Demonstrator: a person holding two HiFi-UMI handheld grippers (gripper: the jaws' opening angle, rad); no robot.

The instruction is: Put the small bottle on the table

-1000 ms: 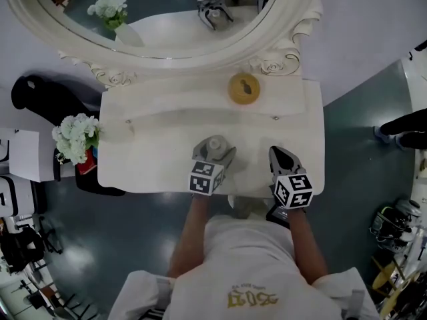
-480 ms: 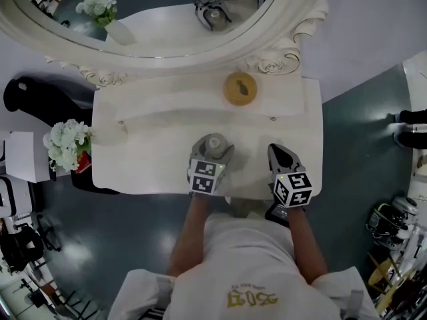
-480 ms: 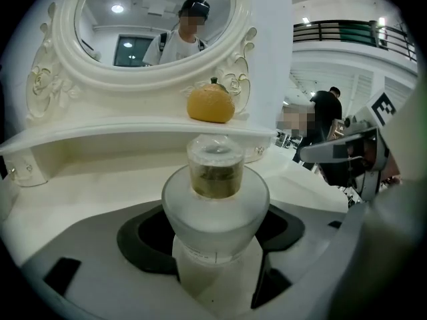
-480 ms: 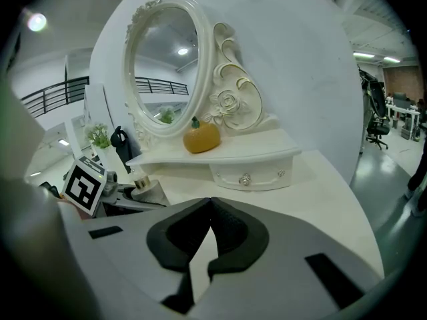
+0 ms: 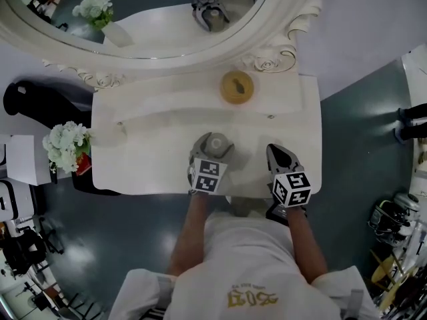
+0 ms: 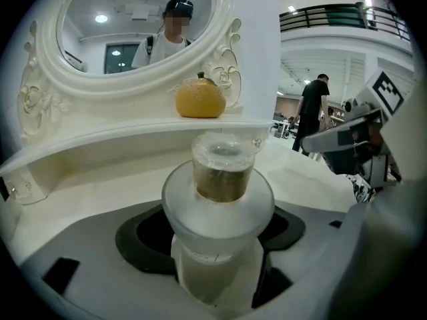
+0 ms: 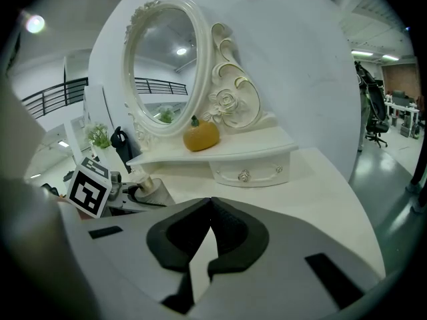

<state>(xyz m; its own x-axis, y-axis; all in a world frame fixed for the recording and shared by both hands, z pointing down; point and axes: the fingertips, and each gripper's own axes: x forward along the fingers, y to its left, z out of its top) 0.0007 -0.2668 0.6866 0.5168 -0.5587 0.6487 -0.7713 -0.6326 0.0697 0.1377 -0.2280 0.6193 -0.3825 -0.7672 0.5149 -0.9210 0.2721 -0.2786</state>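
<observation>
The small frosted bottle (image 6: 217, 212) with a clear cap over a gold neck stands upright between the jaws of my left gripper (image 5: 211, 149), which is shut on it. In the head view the bottle (image 5: 213, 143) is over the front middle of the white dressing table (image 5: 147, 152); whether its base touches the top is hidden. My right gripper (image 5: 280, 157) hovers over the table's front right, its jaws shut with nothing between them (image 7: 207, 235). The right gripper view shows the left gripper (image 7: 123, 189) with the bottle at lower left.
An orange fruit-shaped ornament (image 5: 237, 87) sits on the raised shelf under the oval mirror (image 5: 153, 19). White flowers (image 5: 63, 145) stand off the table's left edge. A drawer with knobs (image 7: 247, 172) is below the shelf. A person (image 6: 313, 109) stands far off.
Both grippers and the bottle hold almost the same place on the table; only the head camera has shifted slightly.
</observation>
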